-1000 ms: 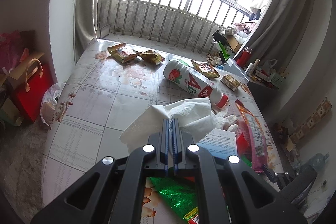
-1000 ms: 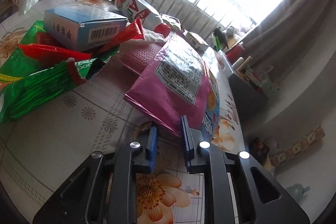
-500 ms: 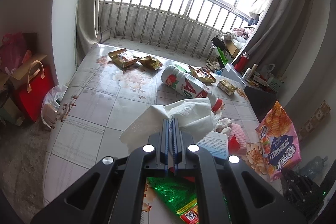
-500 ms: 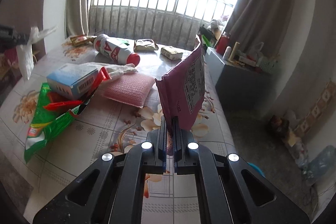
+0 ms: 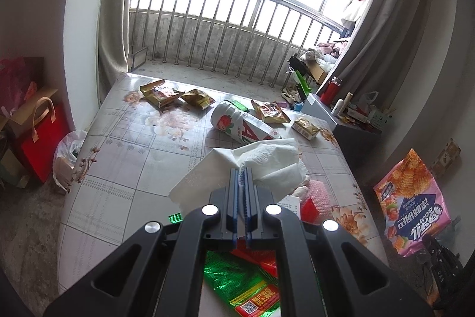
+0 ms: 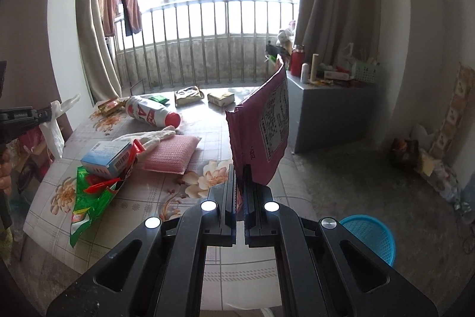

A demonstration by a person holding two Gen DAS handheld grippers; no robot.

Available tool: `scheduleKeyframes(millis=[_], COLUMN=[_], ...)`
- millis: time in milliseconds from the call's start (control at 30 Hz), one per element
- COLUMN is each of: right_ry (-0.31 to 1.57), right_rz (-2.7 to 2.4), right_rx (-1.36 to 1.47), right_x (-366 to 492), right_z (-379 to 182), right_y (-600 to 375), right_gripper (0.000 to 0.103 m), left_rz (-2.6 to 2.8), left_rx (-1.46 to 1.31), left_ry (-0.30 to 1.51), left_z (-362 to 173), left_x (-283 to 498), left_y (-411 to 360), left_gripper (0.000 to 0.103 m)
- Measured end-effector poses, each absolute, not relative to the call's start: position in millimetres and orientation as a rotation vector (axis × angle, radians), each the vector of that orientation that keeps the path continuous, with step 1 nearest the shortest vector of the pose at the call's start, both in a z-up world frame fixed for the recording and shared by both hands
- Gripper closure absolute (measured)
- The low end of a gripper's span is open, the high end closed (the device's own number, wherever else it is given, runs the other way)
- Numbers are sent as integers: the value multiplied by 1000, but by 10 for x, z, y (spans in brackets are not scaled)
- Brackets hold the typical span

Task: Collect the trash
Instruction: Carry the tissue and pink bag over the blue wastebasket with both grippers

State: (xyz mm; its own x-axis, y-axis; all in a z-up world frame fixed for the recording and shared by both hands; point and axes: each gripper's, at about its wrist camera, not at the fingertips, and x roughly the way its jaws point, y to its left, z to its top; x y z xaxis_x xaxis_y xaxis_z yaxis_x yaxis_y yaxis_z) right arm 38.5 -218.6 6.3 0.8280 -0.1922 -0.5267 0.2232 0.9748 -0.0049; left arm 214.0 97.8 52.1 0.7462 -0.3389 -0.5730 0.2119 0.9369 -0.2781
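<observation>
My left gripper (image 5: 241,173) is shut on a crumpled white tissue (image 5: 252,165), held above the tiled table (image 5: 124,144). My right gripper (image 6: 240,170) is shut on the bottom edge of a pink snack bag (image 6: 264,129), which stands upright above the table's near corner. The same pink snack bag (image 5: 412,204) hangs beyond the table's right edge in the left wrist view. On the table lie a white bottle with a red cap (image 6: 151,113), a blue box (image 6: 107,158), a green wrapper (image 6: 89,198), a pink sponge (image 6: 172,155) and several gold wrappers (image 5: 161,92).
A blue plastic basket (image 6: 371,236) stands on the floor right of the table. A grey cabinet (image 6: 329,112) with clutter on top is at the far right. Red bags (image 5: 38,135) and a white plastic bag (image 5: 69,153) sit on the floor left of the table.
My right gripper closed on the pink snack bag, lifted it off the table and swung it right, off the edge, rolling upright. My left gripper rose slightly with the tissue.
</observation>
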Motion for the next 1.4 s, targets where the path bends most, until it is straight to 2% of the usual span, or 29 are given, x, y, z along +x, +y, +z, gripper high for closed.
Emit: scheduleKeyframes(millis=[767,1167,1400], right_ry=[421,373,397], right_rz=[-328,-424,-487], right_rx=[165,370,594], right_x=[-122,-677,-1149], right_z=[264,190,-194], right_y=[-2710,-3445,-4091], right_gripper=[101,101,101], left_rz=[-549,-813,-1007], left_rx=[-90,-15,86], left_ry=[570,626,793], left_z=[1033,1038,585], left_x=[1731,1376,1185], left_y=[-269,-1595,-2754], left_gripper=[100,100,100])
